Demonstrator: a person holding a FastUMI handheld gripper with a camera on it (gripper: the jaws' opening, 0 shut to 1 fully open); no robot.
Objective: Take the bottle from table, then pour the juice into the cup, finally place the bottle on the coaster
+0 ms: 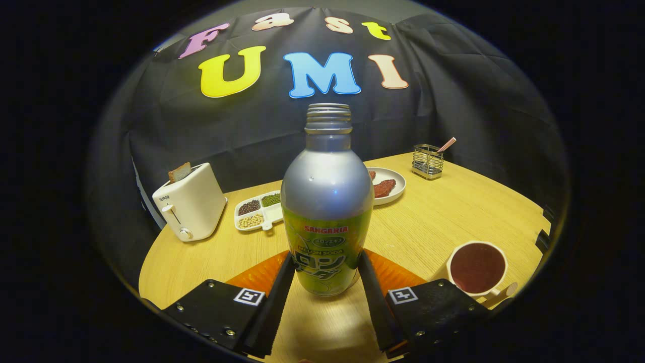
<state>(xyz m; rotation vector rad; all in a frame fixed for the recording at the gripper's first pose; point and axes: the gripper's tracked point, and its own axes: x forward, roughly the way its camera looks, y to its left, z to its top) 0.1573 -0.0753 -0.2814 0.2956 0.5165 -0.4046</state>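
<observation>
The gripper (326,282) is pointing straight ahead toward twelve o'clock, level with the table (453,217), and its two fingers are sitting one on each side of the bottle (326,212). The fingers are squeezing the bottle low down, on its green part, so the claw is pinching the bottle. The bottle is standing straight up between the fingers, and its cap is off.

Behind the bottle's bottom, an orange coaster (257,275) is peeking out on both sides. I cannot tell if the bottle is resting on it or being held just above it.

At about four o'clock from the bottle, near the right finger, a cup (477,267) is sitting on the table. It is already holding a dark red drink. So I am guessing the pouring is done, and the last step is going on: putting the bottle on the coaster. The next move is needing a gentle touch: making sure the bottle is sitting flat on the coaster, then opening the fingers slowly so it is not tipping.

Farther off, at eleven o'clock, a white tray (274,214) of beans is lying. A toaster (190,207) is standing at ten o'clock with bread in it. A plate (395,184) is sitting at one o'clock, and a wire holder (428,161) is waiting at two o'clock.
</observation>
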